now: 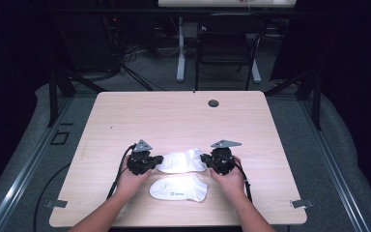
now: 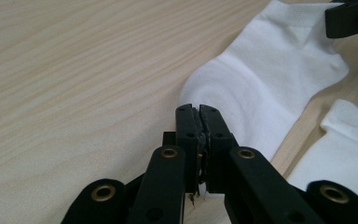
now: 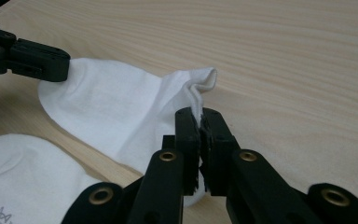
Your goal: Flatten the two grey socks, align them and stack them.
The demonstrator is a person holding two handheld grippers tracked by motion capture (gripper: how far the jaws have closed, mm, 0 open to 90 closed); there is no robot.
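Two white ankle socks lie on the pale wooden table (image 1: 174, 116). The farther sock (image 1: 181, 161) stretches between both grippers. My left gripper (image 1: 160, 159) is shut on its rounded toe end (image 2: 205, 93), the jaws pressed together (image 2: 199, 112) with a bit of white cloth showing between them. My right gripper (image 1: 204, 158) is shut on the cuff, which puckers up out of its jaws (image 3: 199, 116). That sock's body (image 3: 116, 107) lies flat, with the left gripper (image 3: 28, 58) at its far end. The nearer sock (image 1: 178, 188), with a small grey logo, lies loose between the person's hands.
A dark grommet hole (image 1: 213, 103) sits in the table's far side. Beyond the table stand a black chair (image 1: 227, 43) and a white desk leg (image 1: 180, 53). Black cables trail from both grippers toward the table's near edge (image 1: 174, 225).
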